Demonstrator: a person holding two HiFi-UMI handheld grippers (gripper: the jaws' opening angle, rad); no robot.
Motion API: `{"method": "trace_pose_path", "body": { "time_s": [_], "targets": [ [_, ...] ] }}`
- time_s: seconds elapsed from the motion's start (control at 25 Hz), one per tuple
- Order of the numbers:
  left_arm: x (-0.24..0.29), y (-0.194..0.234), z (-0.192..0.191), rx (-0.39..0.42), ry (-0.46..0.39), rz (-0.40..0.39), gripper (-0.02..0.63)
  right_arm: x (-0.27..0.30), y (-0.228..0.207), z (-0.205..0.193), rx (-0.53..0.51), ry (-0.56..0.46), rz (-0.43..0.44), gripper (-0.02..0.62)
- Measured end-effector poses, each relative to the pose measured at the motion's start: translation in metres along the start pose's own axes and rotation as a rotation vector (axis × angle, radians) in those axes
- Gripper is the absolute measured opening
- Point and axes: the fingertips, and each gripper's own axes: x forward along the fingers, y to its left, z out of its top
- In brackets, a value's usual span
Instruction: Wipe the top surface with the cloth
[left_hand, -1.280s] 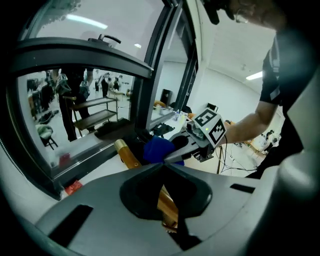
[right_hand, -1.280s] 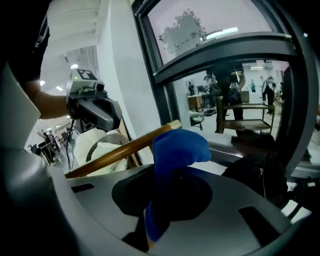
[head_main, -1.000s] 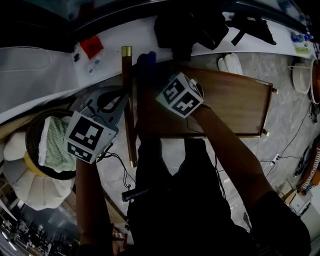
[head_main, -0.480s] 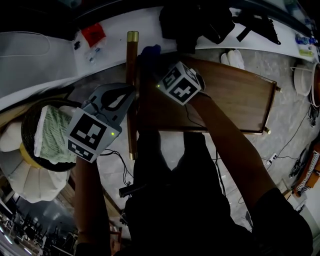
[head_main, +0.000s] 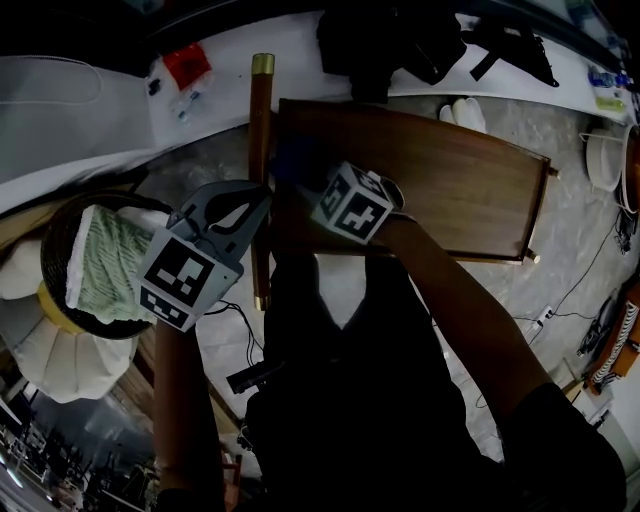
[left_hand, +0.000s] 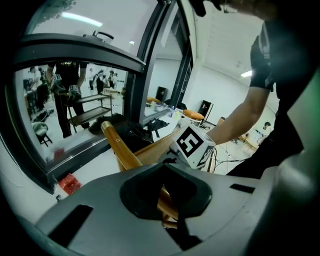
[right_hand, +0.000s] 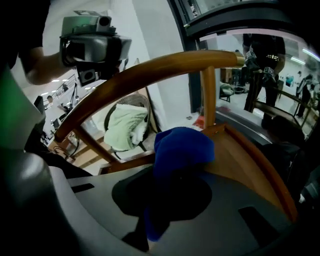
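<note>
Near the left edge of the wooden top (head_main: 460, 190), I hold the blue cloth (right_hand: 182, 150).
My right gripper (right_hand: 165, 210) has its fingers pinched on the blue cloth, touching the wood; my left gripper (left_hand: 167, 202) is closed around the leg (left_hand: 120, 147).

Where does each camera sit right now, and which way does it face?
Head view: overhead, facing down onto the wooden top; arms, left gripper and right gripper show.
Left gripper view: along jaws shut on the rail, toward the right gripper's cube.
Right gripper view: along jaws holding the blue cloth, toward the left gripper.
Shared: the rail.
</note>
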Motion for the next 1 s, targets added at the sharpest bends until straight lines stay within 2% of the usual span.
{"method": "trace_pose_path", "body": {
  "time_s": [0.24, 0.52, 0.72, 0.88, 1.0],
  "targets": [
    [-0.002, -0.011, -0.008, -0.020, 0.019, -0.012, 0.009, 0.004, 0.048, -0.020, -0.009, 0.016, 0.089, 0.063],
    [-0.009, -0.037, -0.004, 0.021, 0.054, -0.038, 0.011, 0.008, 0.106, -0.045, -0.021, 0.068, 0.189, 0.063],
    [-0.010, -0.045, 0.005, 0.035, 0.052, -0.053, 0.009, 0.010, 0.114, -0.047, -0.040, 0.109, 0.215, 0.063],
    [-0.006, -0.045, 0.010, 0.048, 0.058, -0.061, 0.009, 0.007, 0.115, -0.047, 0.010, 0.120, 0.252, 0.063],
    [-0.003, -0.037, 0.019, 0.053, 0.052, -0.053, 0.009, -0.010, 0.091, -0.038, 0.056, 0.060, 0.196, 0.063]
  ]
}}
